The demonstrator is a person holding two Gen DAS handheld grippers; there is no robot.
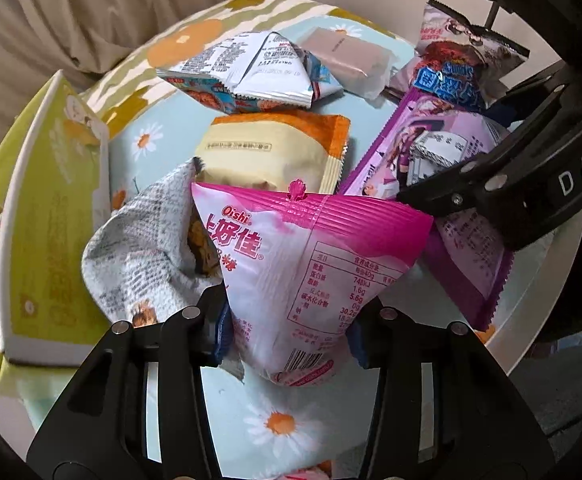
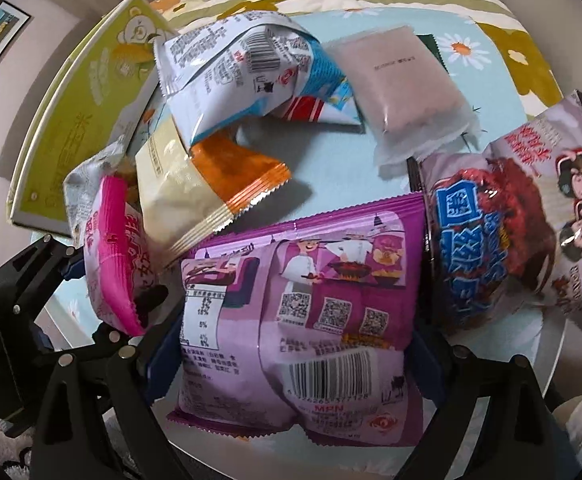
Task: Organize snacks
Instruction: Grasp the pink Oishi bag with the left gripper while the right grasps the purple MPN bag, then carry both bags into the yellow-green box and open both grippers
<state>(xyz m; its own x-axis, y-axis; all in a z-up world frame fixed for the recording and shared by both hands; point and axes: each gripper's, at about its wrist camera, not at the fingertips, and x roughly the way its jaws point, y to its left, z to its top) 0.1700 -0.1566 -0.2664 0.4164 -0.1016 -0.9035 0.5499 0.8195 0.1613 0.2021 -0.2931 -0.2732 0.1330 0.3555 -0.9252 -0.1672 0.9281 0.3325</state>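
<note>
A pink Oishi snack bag [image 1: 311, 248] stands tilted above the daisy-print tablecloth [image 1: 283, 420], with my left gripper [image 1: 291, 340] shut on its lower end. The right wrist view shows the same pink bag [image 2: 111, 248] at the left, held by the left gripper's black fingers [image 2: 51, 272]. A purple snack bag [image 2: 311, 312] lies flat between the pads of my right gripper [image 2: 291, 360], which stand close against its two sides without visibly squeezing it. In the left wrist view a right finger [image 1: 471, 188] reaches over the purple bag [image 1: 451, 148].
A yellow-green box [image 1: 51, 220] stands at the left table edge. Loose on the cloth lie a grey printed bag [image 1: 143, 240], a cream-and-orange bag [image 1: 275, 152], a white-and-blue bag [image 1: 251, 68], a brown packet [image 1: 347, 56] and a red-and-blue bag [image 2: 511, 240]. A floral cushion [image 1: 195, 40] lies behind.
</note>
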